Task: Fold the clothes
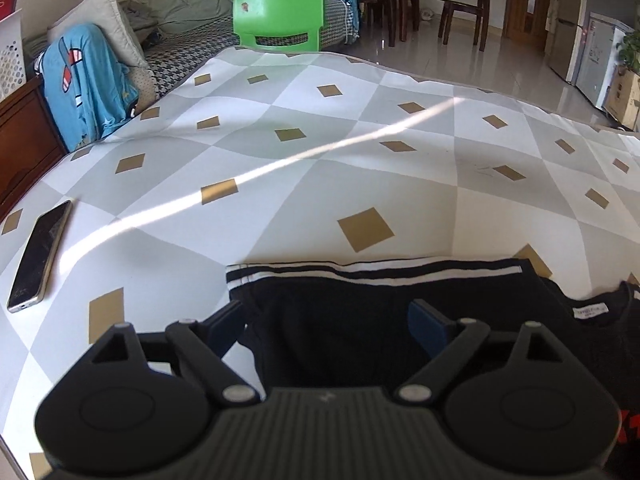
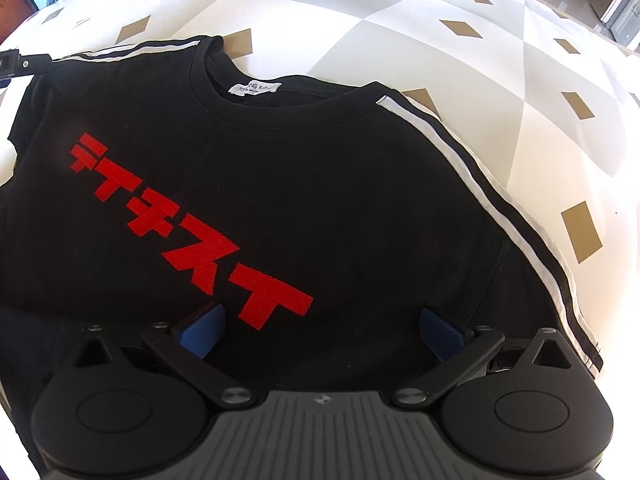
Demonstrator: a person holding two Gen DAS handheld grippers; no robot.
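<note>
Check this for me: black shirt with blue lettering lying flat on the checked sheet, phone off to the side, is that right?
Not quite: the lettering on the black shirt is red, not blue, as the right wrist view shows. The rest holds: shirt on the checked sheet, phone off to the side.

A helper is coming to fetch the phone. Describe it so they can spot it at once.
Start at the big surface covered in a grey-and-white diamond cloth. The black T-shirt lies at its near edge; look left of it. The phone is the slim dark slab with a pale metallic rim, the only hard, glossy item there.
</note>
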